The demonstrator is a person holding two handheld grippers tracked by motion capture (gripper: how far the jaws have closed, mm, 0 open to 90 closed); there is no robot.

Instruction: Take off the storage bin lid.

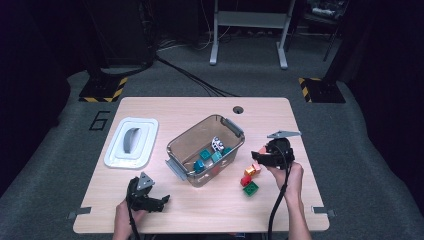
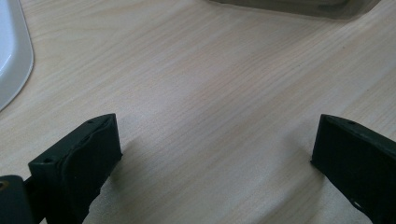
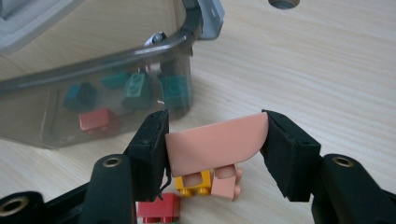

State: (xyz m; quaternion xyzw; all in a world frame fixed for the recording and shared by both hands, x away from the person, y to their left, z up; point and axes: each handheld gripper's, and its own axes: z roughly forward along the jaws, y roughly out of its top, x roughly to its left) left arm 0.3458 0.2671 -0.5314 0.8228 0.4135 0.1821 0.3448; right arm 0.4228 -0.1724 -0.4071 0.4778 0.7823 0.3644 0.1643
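High view: the right claw, right of centre, hovers beside the bin, above the loose bricks. The left claw, lower left, rests spread on the tabletop. A "6" is marked on the floor at left.

Left gripper view: jaws stand wide over bare wood, holding nothing.

Right gripper view: the jaws pinch a pink piece at mid-frame. To do this well, I'd lift it clear of the rim, centre it over the bin, then release low.
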